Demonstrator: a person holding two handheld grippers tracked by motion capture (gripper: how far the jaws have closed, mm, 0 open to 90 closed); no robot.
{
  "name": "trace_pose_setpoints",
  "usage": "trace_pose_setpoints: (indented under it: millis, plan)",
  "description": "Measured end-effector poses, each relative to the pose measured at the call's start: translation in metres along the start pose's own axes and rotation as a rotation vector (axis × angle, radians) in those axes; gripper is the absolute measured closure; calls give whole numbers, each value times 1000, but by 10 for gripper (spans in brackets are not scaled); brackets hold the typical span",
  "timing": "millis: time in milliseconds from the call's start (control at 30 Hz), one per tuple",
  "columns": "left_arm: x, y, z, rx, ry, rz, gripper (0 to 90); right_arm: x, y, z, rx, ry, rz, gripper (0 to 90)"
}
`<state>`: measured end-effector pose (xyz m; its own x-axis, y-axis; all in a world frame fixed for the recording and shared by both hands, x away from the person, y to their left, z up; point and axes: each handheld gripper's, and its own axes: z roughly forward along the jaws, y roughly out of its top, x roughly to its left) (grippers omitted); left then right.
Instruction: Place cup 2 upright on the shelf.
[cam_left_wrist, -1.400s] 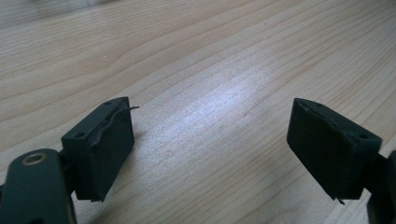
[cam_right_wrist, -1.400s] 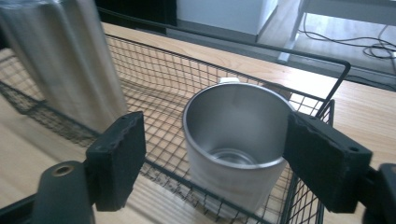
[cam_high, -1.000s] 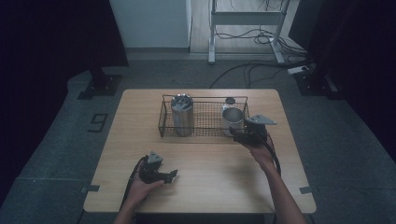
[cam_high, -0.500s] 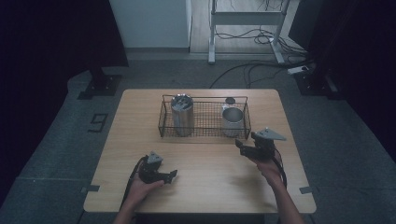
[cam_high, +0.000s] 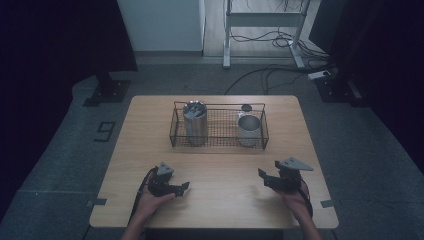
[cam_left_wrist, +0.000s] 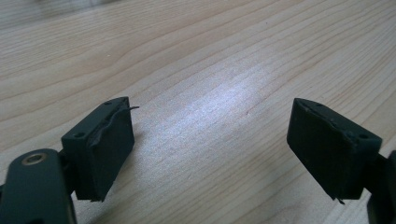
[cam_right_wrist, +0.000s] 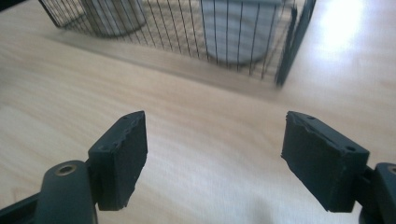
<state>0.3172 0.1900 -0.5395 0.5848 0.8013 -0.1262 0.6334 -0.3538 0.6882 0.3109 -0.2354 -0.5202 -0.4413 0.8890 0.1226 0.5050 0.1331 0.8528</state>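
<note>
Basket (cam_right_wrist: 289, 42) blurred — top cut off.

The left black two-jaw claw (cam_high: 184, 188) sits at the lower left of the high view, a dark angular body capped by a small grey three-cornered plate; a thin dark cable loops from its rear along the bare forearm, which enters from the bottom edge with no sleeve showing; the right black two-jaw claw (cam_high: 262, 174), lower right of that view, carries a broader grey three-cornered plate and a dark cable curving past the wrist; in the left gripper view each jaw ends in a blocky matte black pad (cam_left_wrist: 109, 144) with small screw holes, a brass-coloured rivet at lower left; the right gripper view shows matching pads (cam_right_wrist: 122, 156), edges slightly ragged.
</note>
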Motion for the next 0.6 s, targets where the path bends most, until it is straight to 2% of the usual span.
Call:
trace_pose_setpoints:
  millis: [100,300,600]
  plan:
    - [0,0,0,-1,1,-3,151,-1,-11,-3,24,-9,-1,219]
    - [-1,0,1,5,4,3,151,-3,-26,-4,37,-7,19,220]
    - [-3,0,1,1,2,7,151,-4,-28,-6,39,-23,22,200]
